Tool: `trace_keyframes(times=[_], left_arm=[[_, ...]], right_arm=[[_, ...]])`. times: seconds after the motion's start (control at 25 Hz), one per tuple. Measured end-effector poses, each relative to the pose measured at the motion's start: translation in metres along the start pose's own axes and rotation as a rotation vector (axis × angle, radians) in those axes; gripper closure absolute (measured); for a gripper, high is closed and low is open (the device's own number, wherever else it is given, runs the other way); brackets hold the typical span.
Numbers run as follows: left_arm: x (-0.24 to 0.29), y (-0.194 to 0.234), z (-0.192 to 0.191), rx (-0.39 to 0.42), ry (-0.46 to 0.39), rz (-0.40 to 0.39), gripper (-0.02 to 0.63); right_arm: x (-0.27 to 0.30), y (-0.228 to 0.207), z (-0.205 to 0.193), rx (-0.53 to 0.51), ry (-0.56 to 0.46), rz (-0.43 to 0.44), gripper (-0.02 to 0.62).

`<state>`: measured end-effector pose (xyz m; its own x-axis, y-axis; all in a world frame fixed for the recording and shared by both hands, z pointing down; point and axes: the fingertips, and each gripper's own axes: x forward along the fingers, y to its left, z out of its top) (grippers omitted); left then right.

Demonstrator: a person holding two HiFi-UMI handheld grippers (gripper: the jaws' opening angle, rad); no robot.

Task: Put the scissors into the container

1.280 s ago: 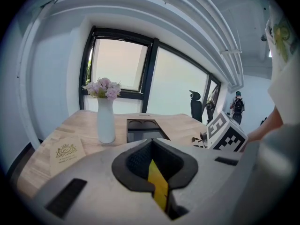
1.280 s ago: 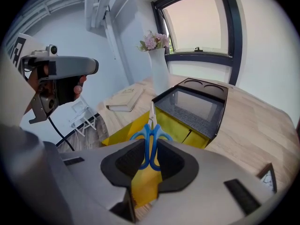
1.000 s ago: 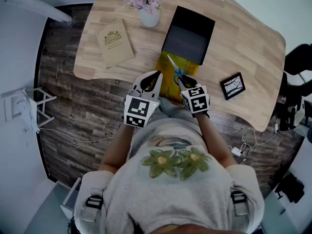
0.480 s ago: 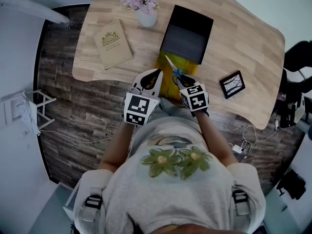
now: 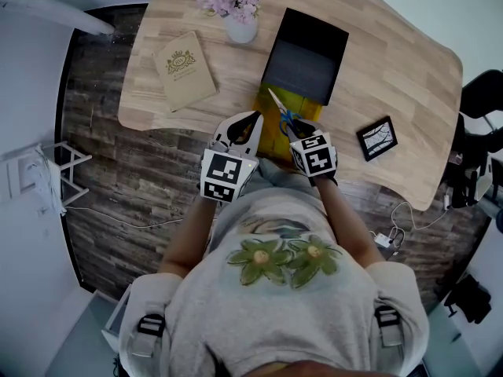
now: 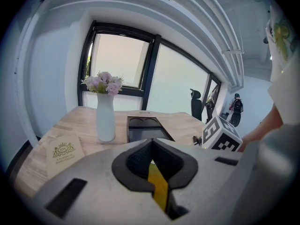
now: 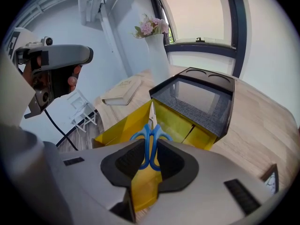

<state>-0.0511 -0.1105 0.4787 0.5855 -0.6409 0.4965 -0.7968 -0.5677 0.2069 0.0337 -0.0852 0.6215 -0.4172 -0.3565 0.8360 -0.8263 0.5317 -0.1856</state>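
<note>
The right tool [image 7: 151, 146] is clamped on the blue plastic handles of the steel-bladed scissors [image 7: 150, 128]. Its dark pads press on the two loops from either side, and the closed blades point away from the person. In the head view the scissors [image 5: 281, 110] hang over the open yellow rectangular container [image 5: 267, 138], which sits at the near edge of the light wooden counter [image 5: 393, 61]. Whether the scissors touch the container cannot be told.

The left tool [image 6: 151, 144] has its jaws together with nothing between them. Only a strip of the yellow container shows through the gap below the pads. In the head view this tool [image 5: 244, 128] is just beside the container's left side, close to the right tool [image 5: 292, 130].

Straight beyond the container stands a dark rectangular box with a grey speckled inside [image 7: 197, 102]. Its near edge lies over the container's far end, and the blade tip points at it. Further left on the counter is a tall white vase of pink flowers [image 5: 240, 23]. A tan hardcover book with a gold crest [image 5: 185, 69] lies near it, well apart from the container. To the right of the right tool lies a small black-framed picture [image 5: 376, 138]. A black office chair [image 5: 481, 100] stands off the counter's right end, and white cables [image 5: 393, 238] trail over the dark wood-plank floor.
</note>
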Motion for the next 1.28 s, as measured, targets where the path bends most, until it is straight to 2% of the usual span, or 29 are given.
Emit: trace_keyframes(times=[1.28], left_arm=[[0.012,0.012,-0.005,-0.022,0.023,-0.005,0.598]], right_arm=[[0.028,-0.002,-0.005,-0.027,0.092,-0.018,0.515]])
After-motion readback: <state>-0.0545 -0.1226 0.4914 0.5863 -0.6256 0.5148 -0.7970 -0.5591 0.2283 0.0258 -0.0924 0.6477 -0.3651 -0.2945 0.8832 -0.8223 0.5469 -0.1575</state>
